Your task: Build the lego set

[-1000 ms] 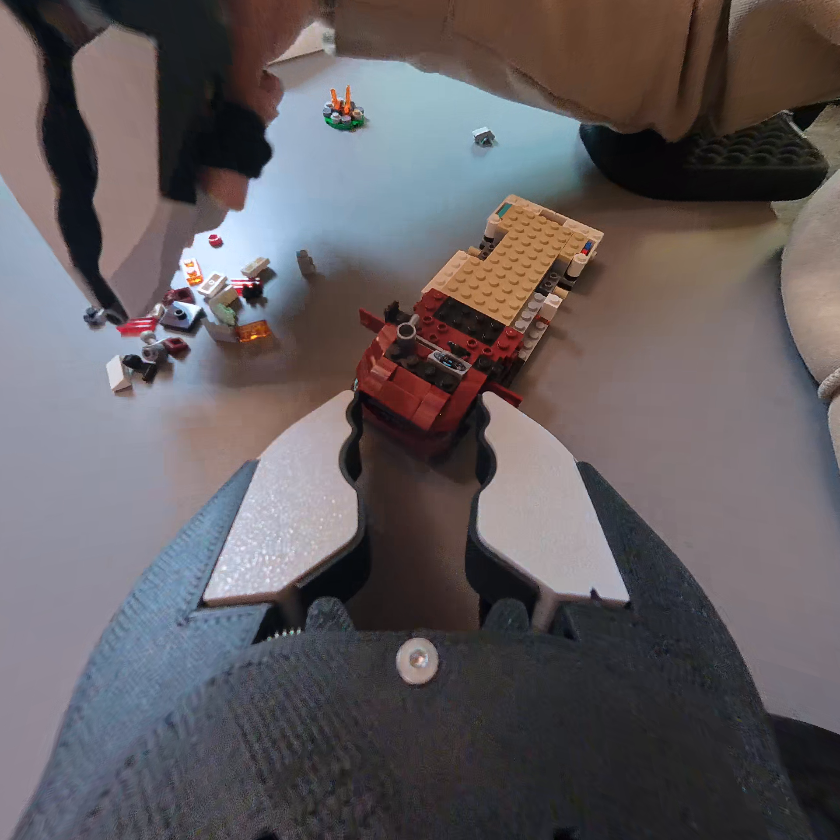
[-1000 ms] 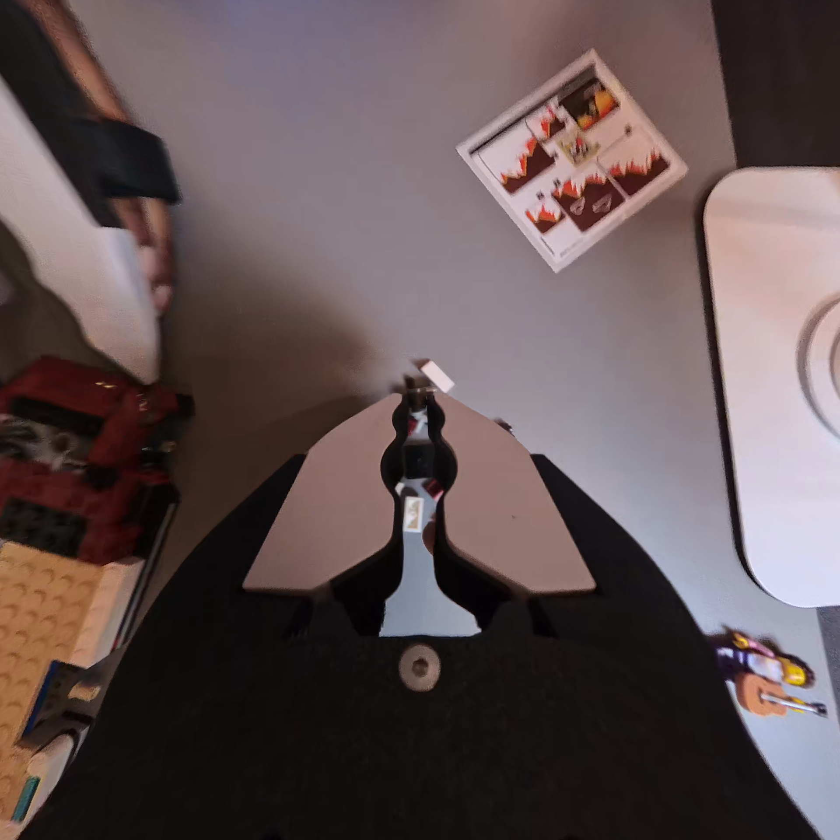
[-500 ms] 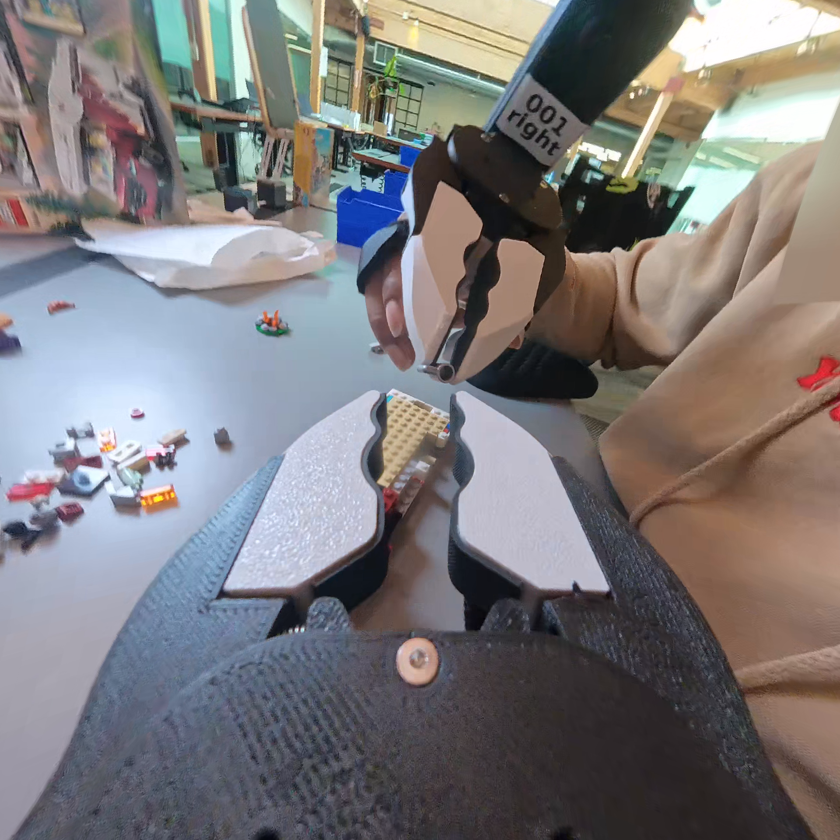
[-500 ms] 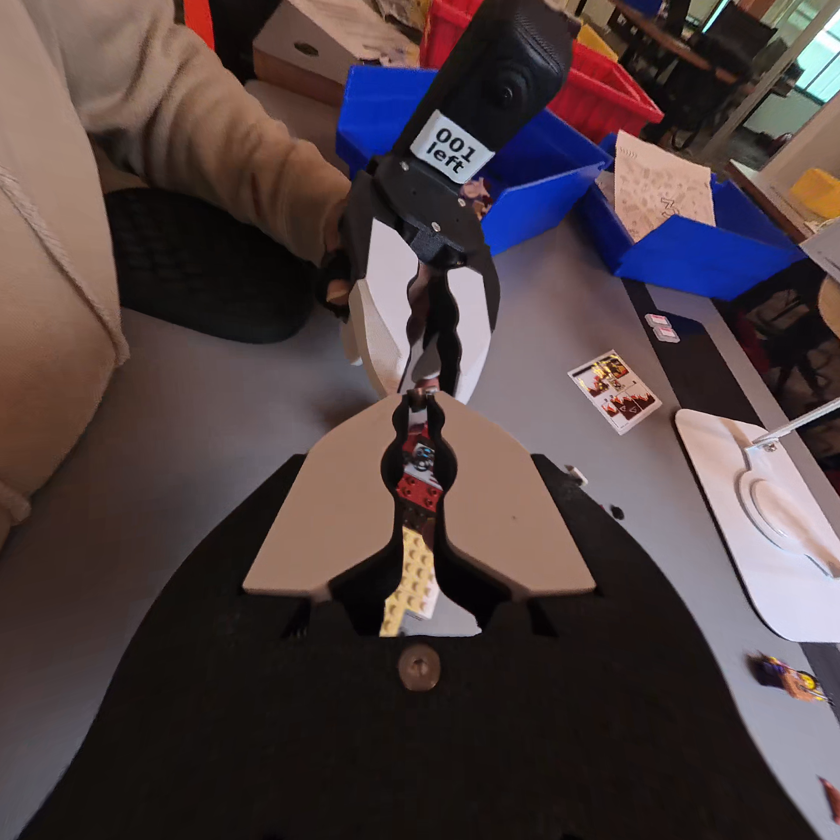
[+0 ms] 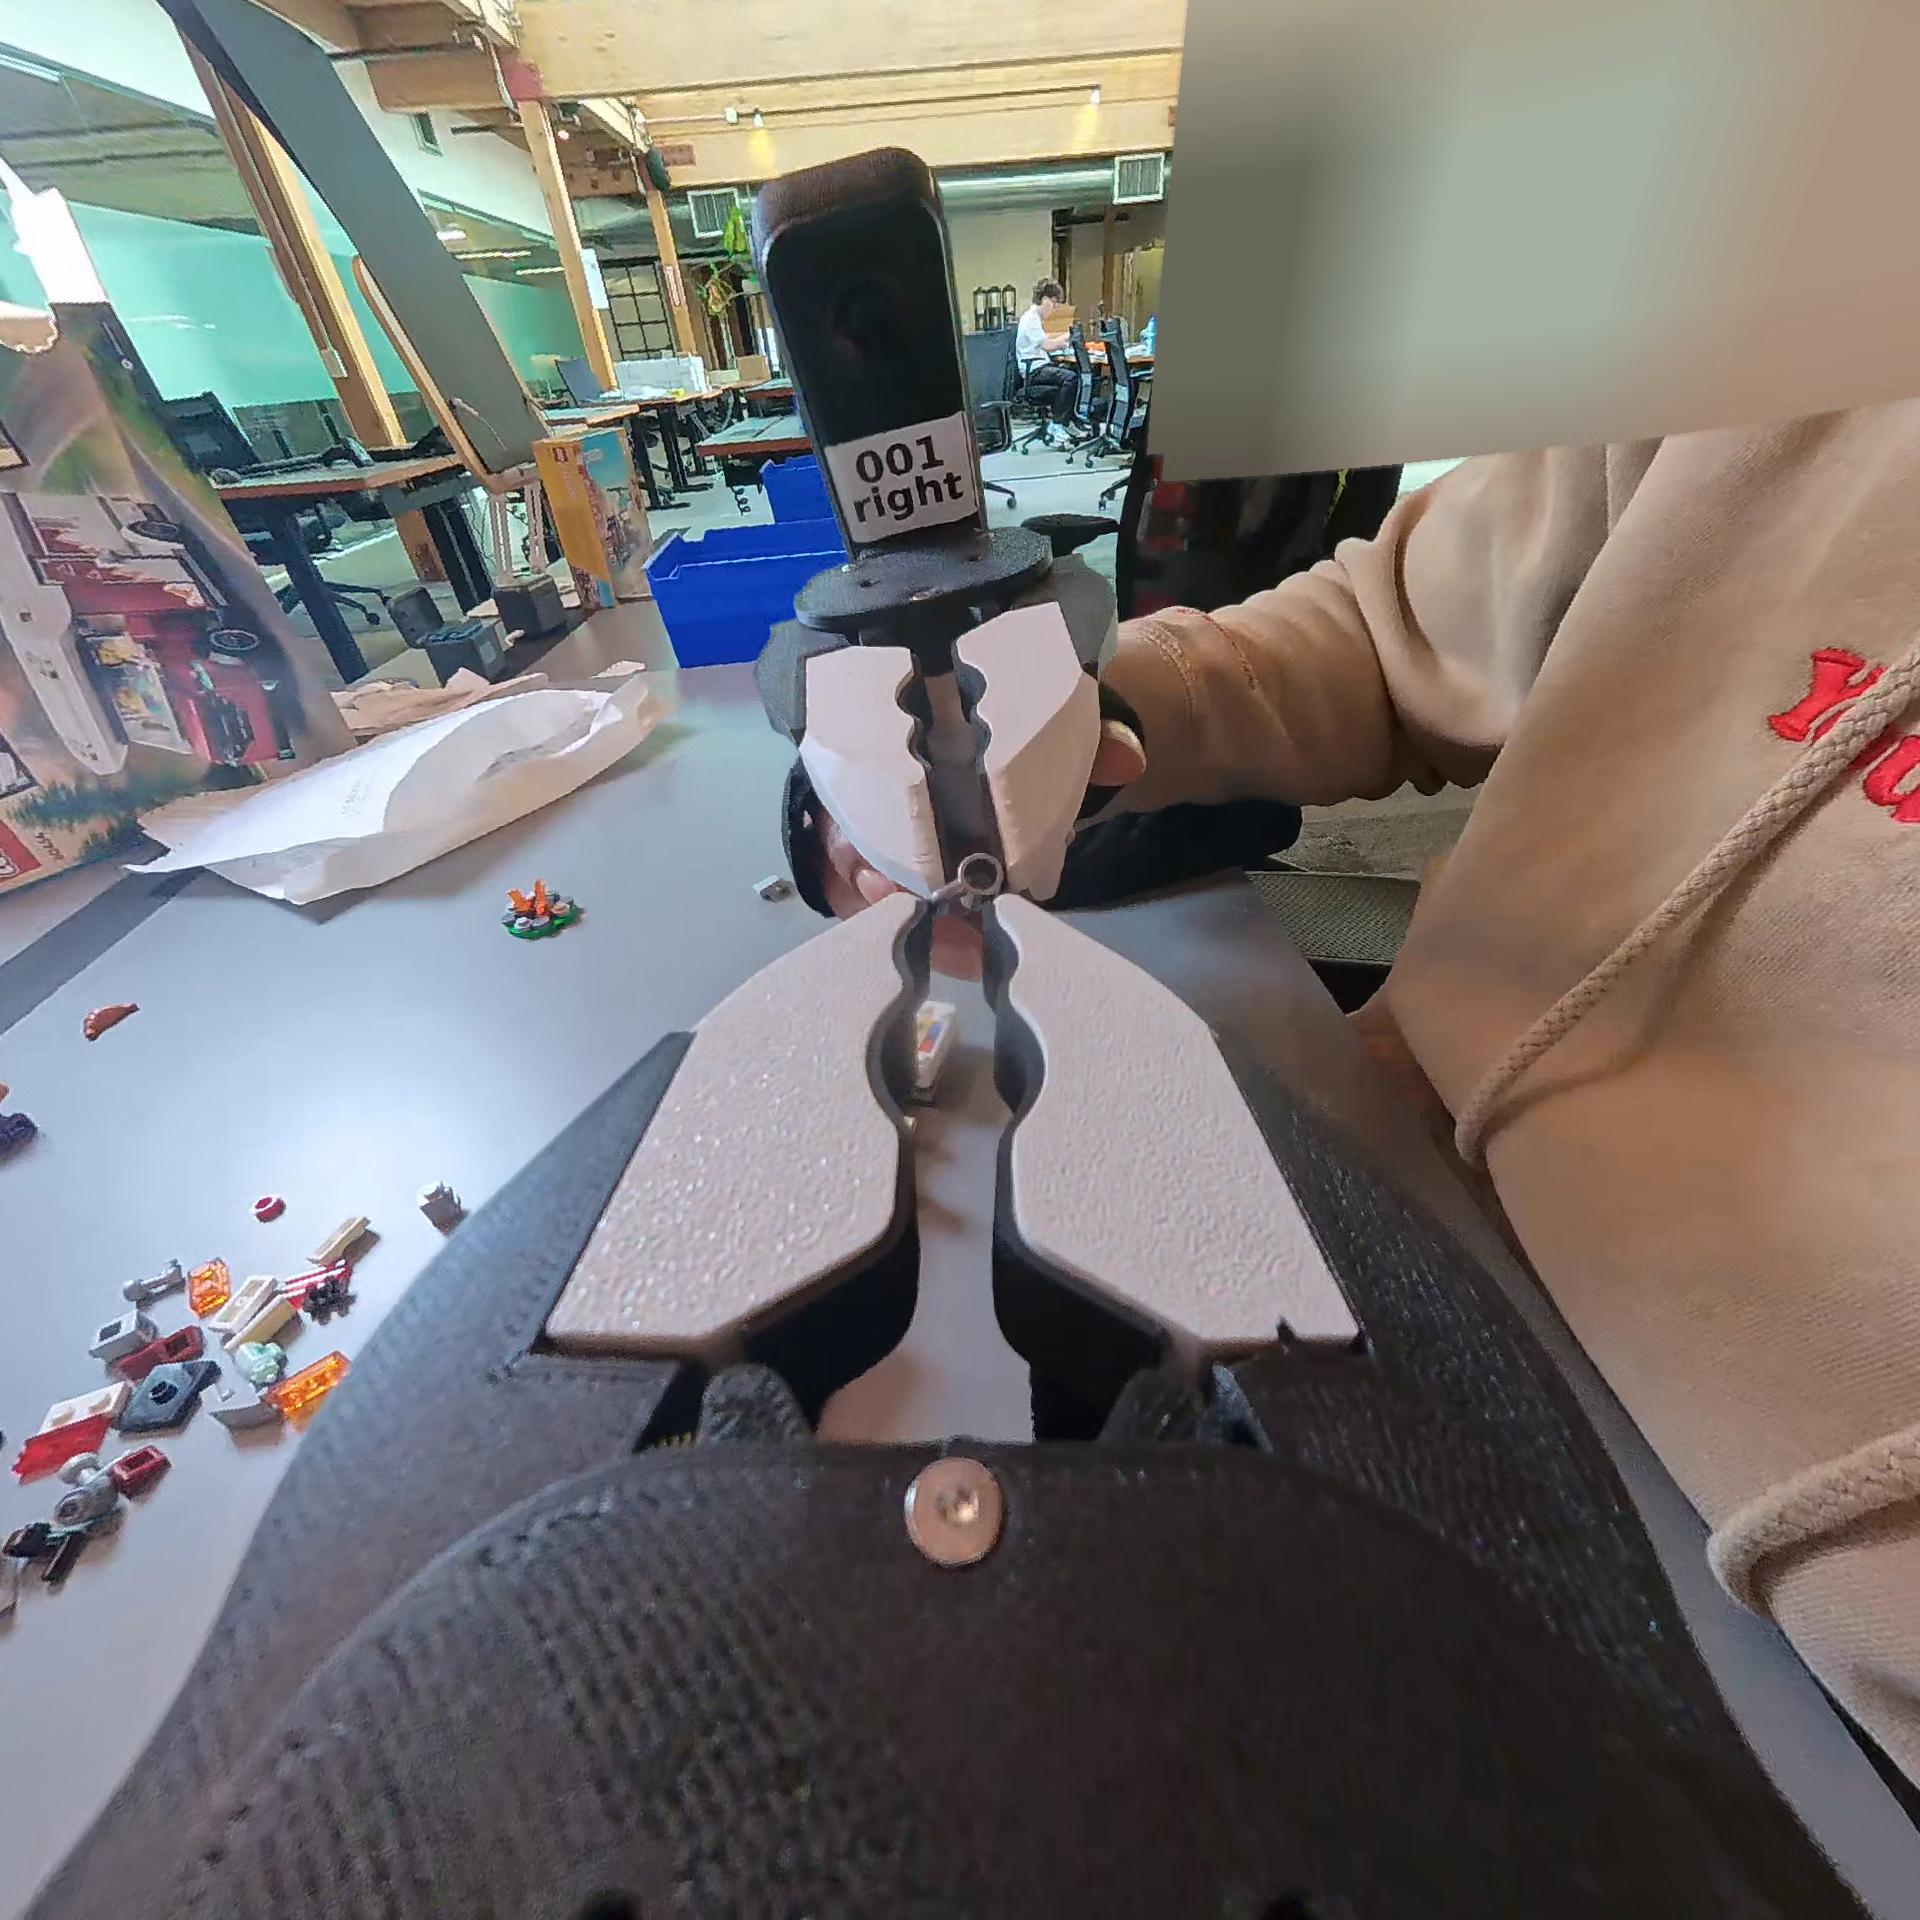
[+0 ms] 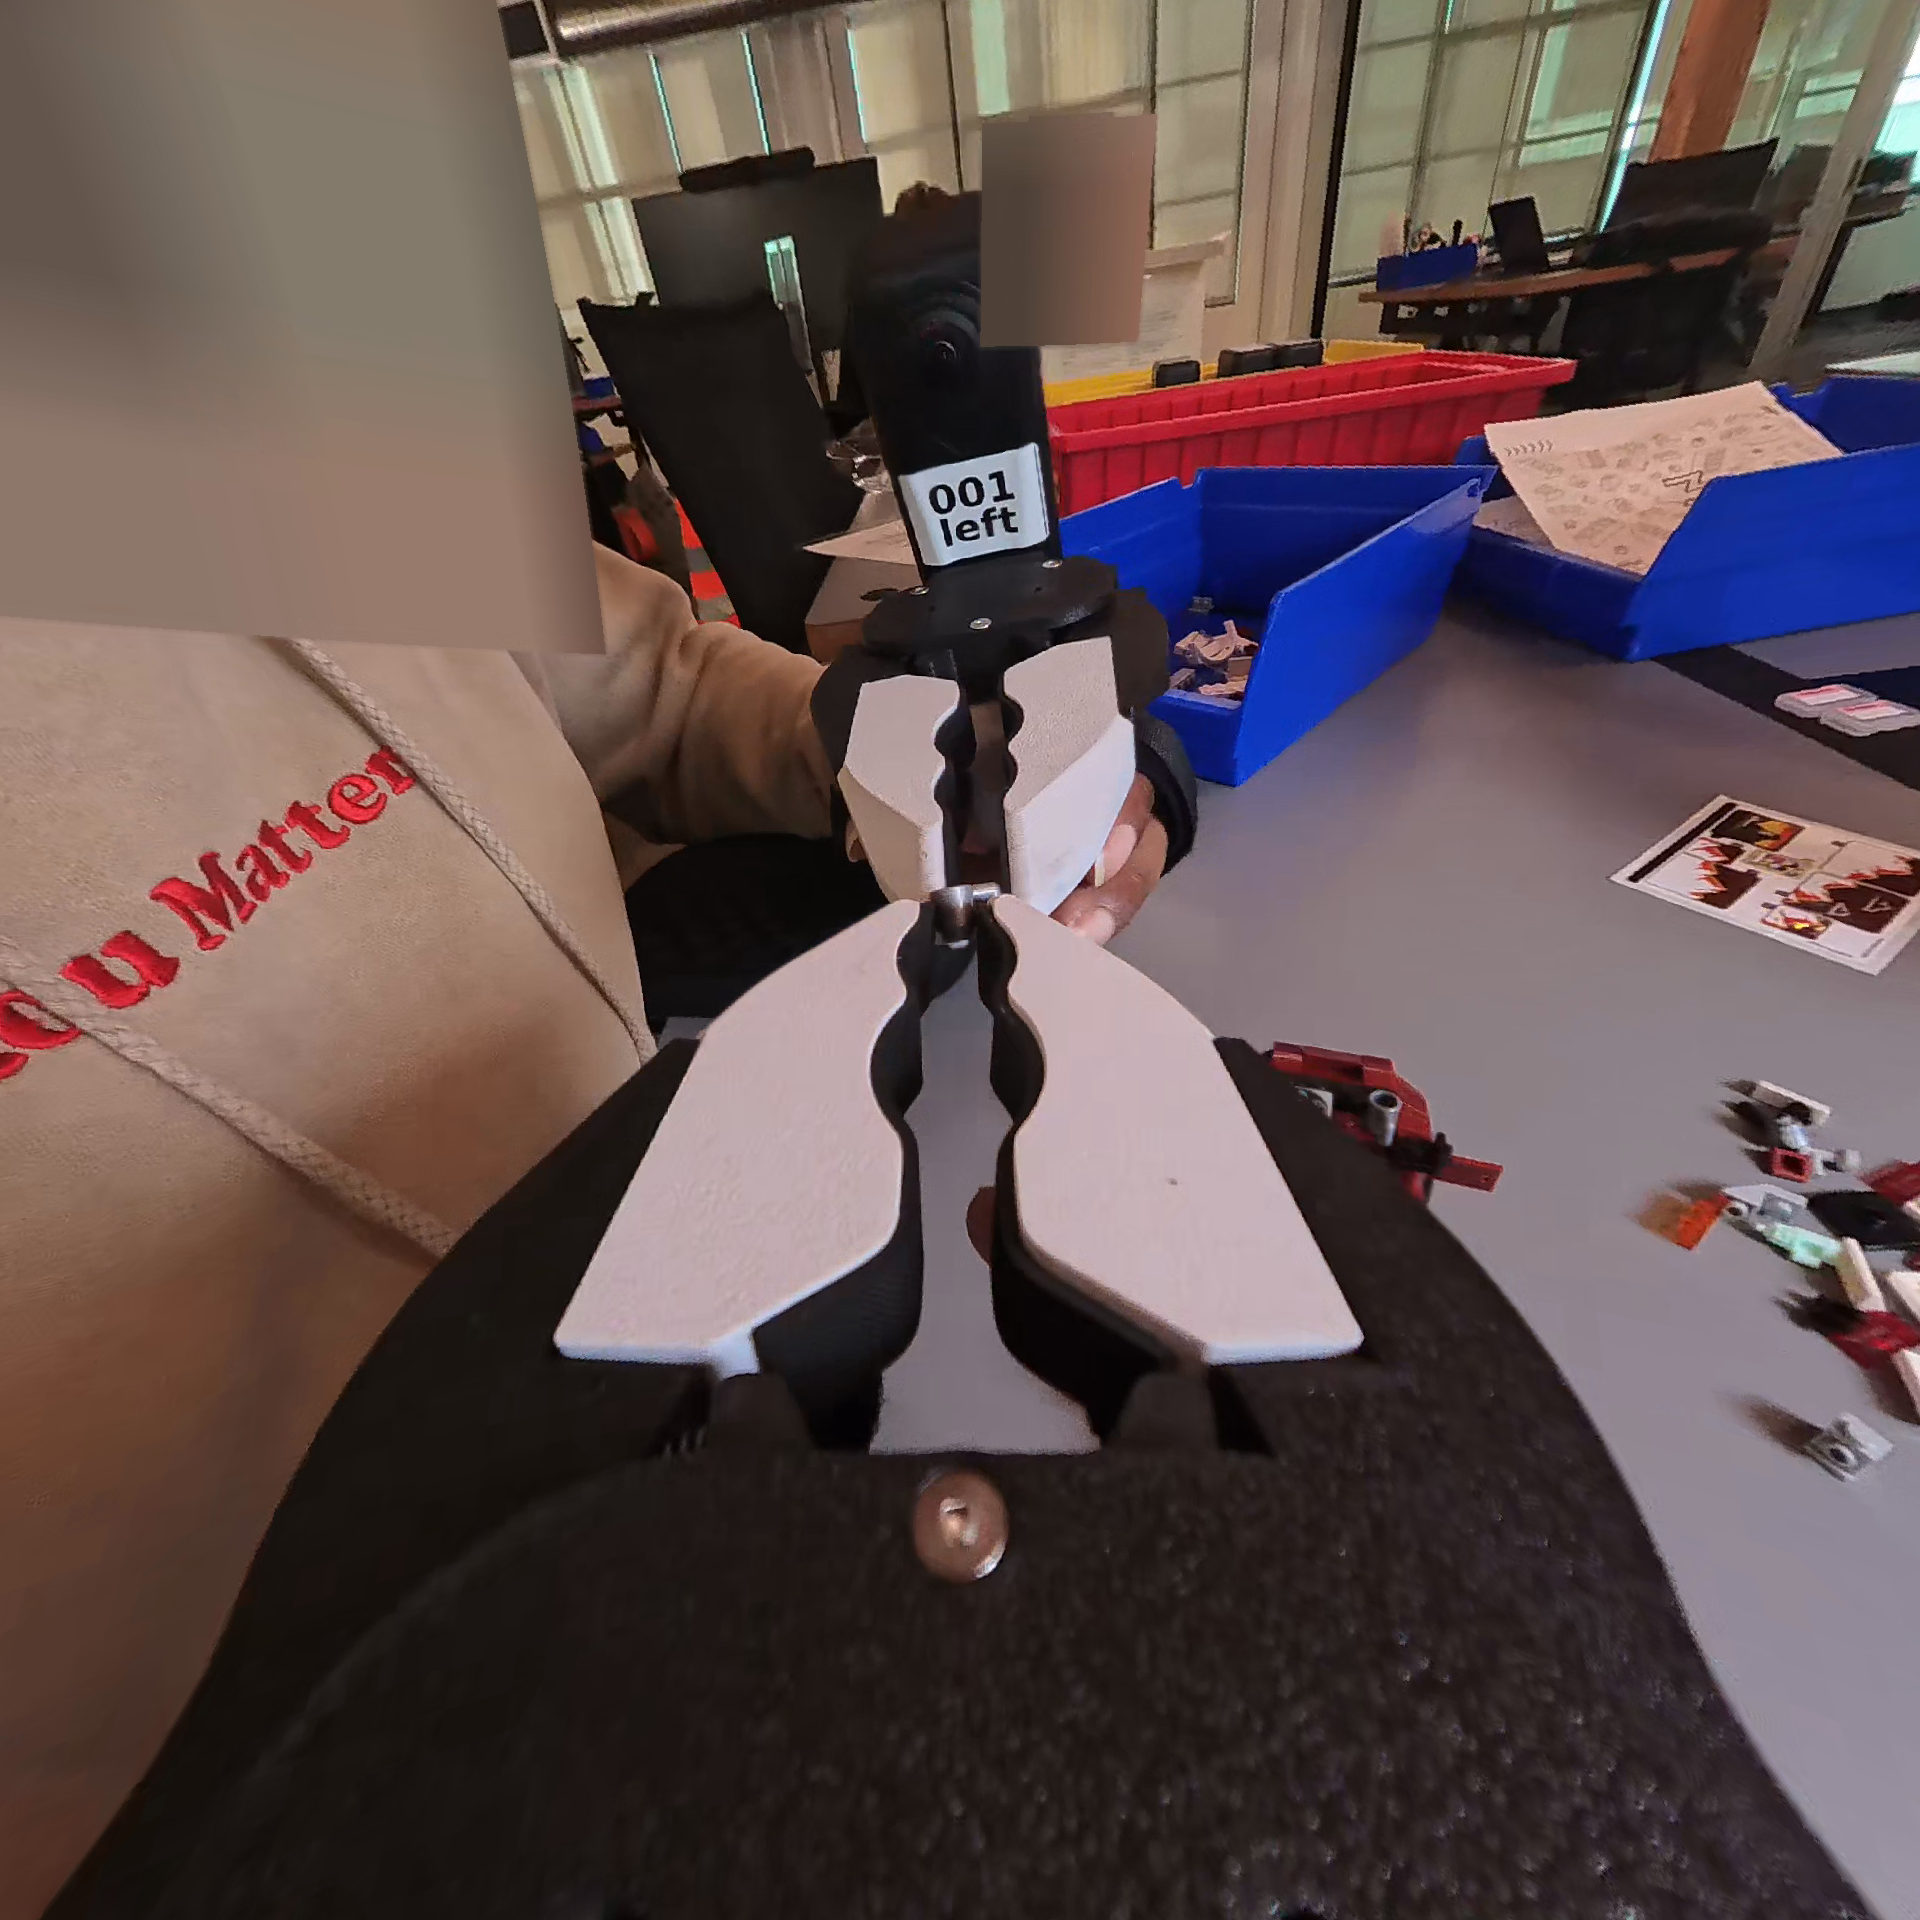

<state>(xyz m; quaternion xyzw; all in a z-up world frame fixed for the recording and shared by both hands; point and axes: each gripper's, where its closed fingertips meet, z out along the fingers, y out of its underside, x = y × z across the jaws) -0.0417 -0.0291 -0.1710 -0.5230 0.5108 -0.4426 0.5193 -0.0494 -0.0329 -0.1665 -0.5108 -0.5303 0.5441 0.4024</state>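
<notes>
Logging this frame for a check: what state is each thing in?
Right tongs: closed on the grey piece.
Left tongs: nearly closed, tips at that piece; grip unclear.
Grey piece: aloft where both pairs of tips meet.
Red model: lying flat, partly hidden.
Blue bin: open, pieces inside.

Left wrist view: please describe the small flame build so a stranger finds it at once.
On the grey table, find the crumpled white paper bag at the far left. Before its near edge stands the small flame build. Only it has a green base with orange flames; the grey brick to its right is plain.
</notes>
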